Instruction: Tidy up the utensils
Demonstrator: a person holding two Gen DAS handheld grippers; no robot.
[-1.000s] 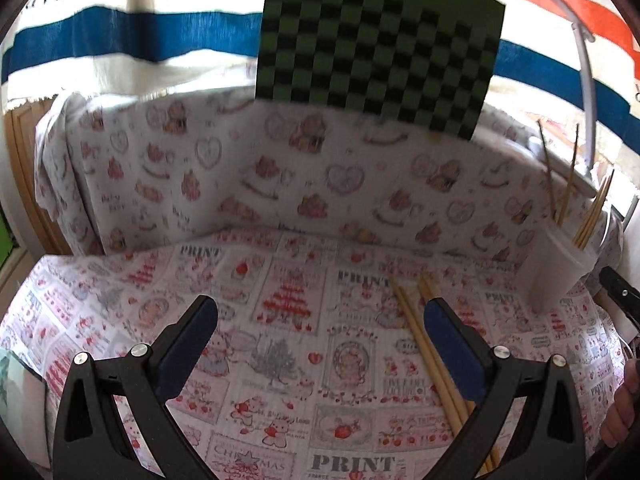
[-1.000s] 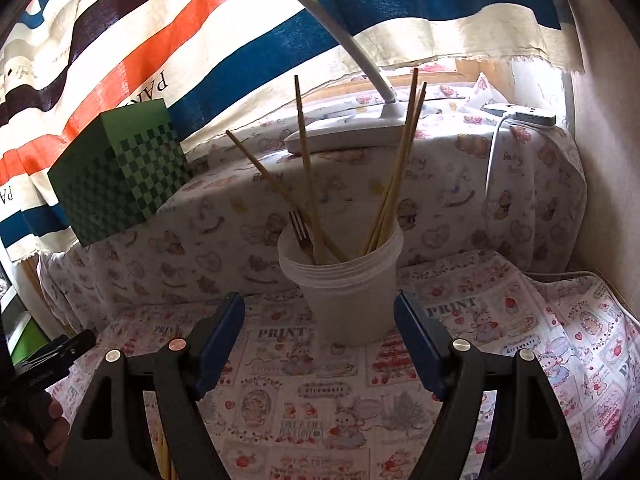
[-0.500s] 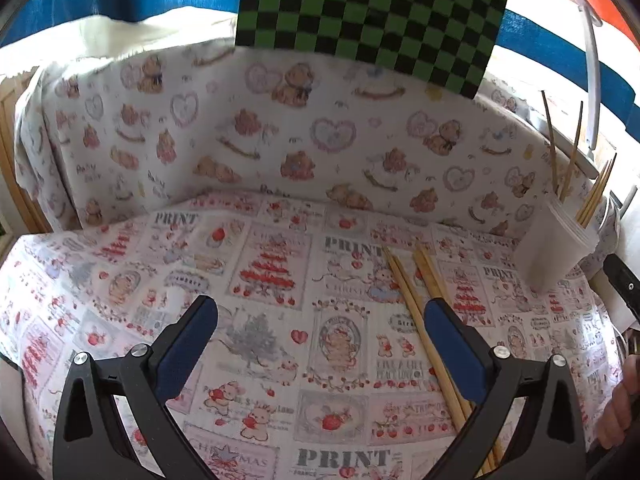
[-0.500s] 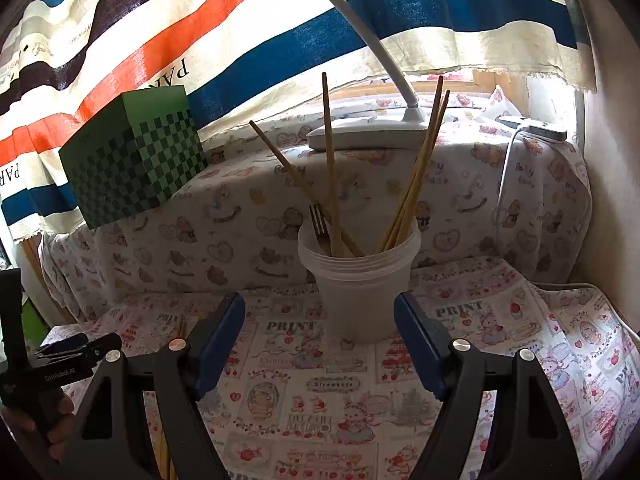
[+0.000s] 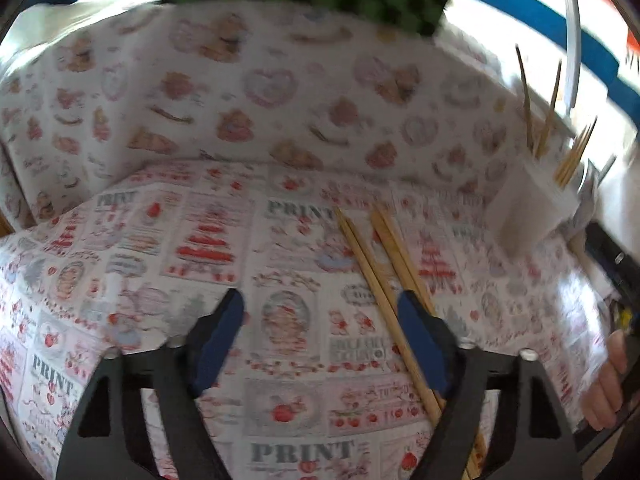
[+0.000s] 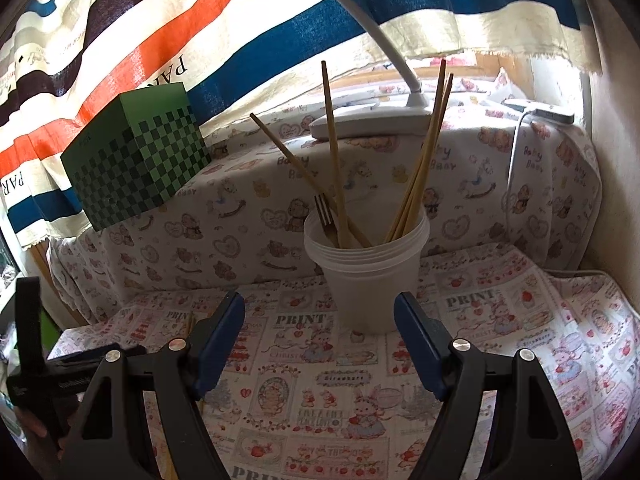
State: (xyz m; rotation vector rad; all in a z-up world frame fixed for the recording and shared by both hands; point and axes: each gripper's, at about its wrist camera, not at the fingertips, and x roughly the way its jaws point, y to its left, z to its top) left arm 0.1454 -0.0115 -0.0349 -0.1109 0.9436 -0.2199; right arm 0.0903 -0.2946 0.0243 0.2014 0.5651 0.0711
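Observation:
Several wooden chopsticks [image 5: 384,276] lie in two pairs on the printed cloth, running under my left gripper's right finger. My left gripper [image 5: 320,328] is open and empty just above the cloth, the chopsticks at its right side. A white plastic cup [image 6: 370,276] holds several chopsticks and a fork [image 6: 324,216]; it also shows at the right of the left wrist view [image 5: 528,212]. My right gripper [image 6: 320,336] is open and empty, a little in front of the cup. The left gripper's body [image 6: 52,376] shows at the lower left of the right wrist view.
A green checkered box [image 6: 132,160] sits on the raised cloth-covered ledge behind. A white desk lamp [image 6: 376,120] stands on the ledge above the cup. A white cable and plug [image 6: 536,112] lie at the right. Striped curtain behind. A wall closes the right side.
My left gripper has tilted down and moved toward the chopsticks on the cloth; its view is blurred. My right gripper has drawn back a little from the cup.

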